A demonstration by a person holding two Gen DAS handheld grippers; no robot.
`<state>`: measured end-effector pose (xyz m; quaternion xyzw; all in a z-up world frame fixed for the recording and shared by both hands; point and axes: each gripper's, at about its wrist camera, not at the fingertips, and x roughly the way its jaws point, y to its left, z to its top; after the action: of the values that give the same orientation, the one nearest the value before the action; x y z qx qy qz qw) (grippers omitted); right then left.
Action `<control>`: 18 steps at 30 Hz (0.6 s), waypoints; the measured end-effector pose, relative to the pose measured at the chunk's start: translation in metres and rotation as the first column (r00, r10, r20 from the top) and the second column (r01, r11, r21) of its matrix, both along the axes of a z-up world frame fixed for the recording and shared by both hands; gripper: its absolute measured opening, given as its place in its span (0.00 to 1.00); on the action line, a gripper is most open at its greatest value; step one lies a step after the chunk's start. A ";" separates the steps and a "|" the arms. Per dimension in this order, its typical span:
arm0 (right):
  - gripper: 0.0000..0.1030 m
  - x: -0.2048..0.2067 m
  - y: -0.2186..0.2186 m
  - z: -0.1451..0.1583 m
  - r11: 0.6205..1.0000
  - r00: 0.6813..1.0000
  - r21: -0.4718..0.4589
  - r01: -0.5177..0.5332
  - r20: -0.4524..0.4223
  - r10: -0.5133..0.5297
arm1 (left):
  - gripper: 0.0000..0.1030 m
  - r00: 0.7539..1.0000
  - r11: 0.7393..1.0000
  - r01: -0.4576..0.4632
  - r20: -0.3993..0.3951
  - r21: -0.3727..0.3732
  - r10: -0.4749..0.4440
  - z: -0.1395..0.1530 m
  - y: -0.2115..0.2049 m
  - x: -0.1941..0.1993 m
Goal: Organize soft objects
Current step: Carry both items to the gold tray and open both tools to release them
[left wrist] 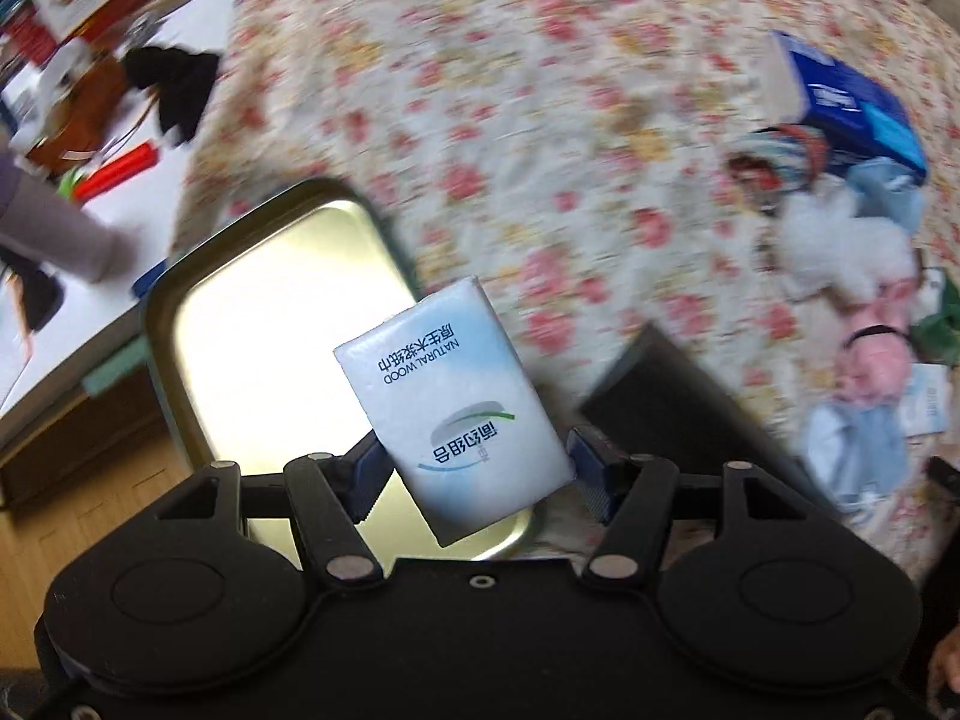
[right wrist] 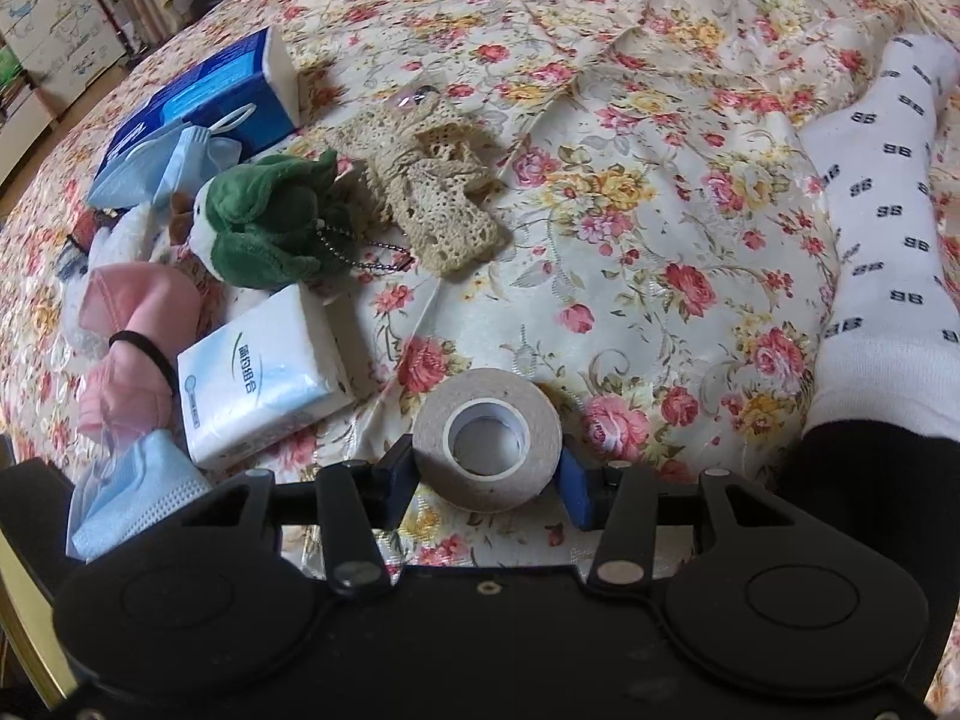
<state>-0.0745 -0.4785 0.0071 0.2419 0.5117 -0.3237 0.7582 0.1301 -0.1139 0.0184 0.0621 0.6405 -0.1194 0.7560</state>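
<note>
left gripper [left wrist: 474,474] has a tissue pack [left wrist: 453,402] pinched across its short sides, jaws closed in just enough to squeeze it, and it hangs tilted over the gold tin tray [left wrist: 180,276], which sits at the edge of the floral cloth [left wrist: 480,120]. the pack looks light and squishy with slick plastic wrap, so i'd guess it could twist or slide if squeezed at a corner; gripping across the middle like this seems the safest bet. the tray has a raised rim and looks empty underneath, so there's plenty of room to drop it in, just mind the rim near the table edge. right gripper [right wrist: 486,471] sits around a tape roll [right wrist: 487,450] lying flat on the cloth, fingers at either side. i can't tell if they're actually pressing it or just beside it. the roll is stiff, so it won't give. left of it there's a second pack [right wrist: 258,378], pink masks [right wrist: 129,354], blue masks [right wrist: 129,492], a green plush [right wrist: 258,222] and a blue tissue box [right wrist: 198,96], all crowded together, with a lace piece [right wrist: 432,192] just past the plush. a white sock [right wrist: 882,228] lies well apart on the right, and the middle of the cloth is open for moving.
</note>
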 end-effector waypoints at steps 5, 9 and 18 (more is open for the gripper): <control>0.45 -0.006 0.015 0.012 0.999 0.999 -0.029 0.042 -0.015 -0.043 | 0.58 0.995 0.995 -0.096 -0.027 0.032 0.097 -0.030 0.046 0.006; 0.45 -0.006 0.042 0.034 0.996 0.999 -0.077 0.034 -0.013 -0.035 | 0.58 0.986 0.988 -0.155 -0.055 0.030 0.156 -0.049 0.075 0.012; 0.45 0.019 0.133 0.096 0.981 0.985 -0.128 -0.145 0.074 0.156 | 0.58 0.980 0.981 -0.191 -0.050 0.024 0.192 -0.072 0.100 0.039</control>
<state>-0.0557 -0.3455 0.1031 0.1691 0.4754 -0.2855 0.8148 0.1686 -0.0143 -0.0533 0.0044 0.6643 -0.0415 0.7463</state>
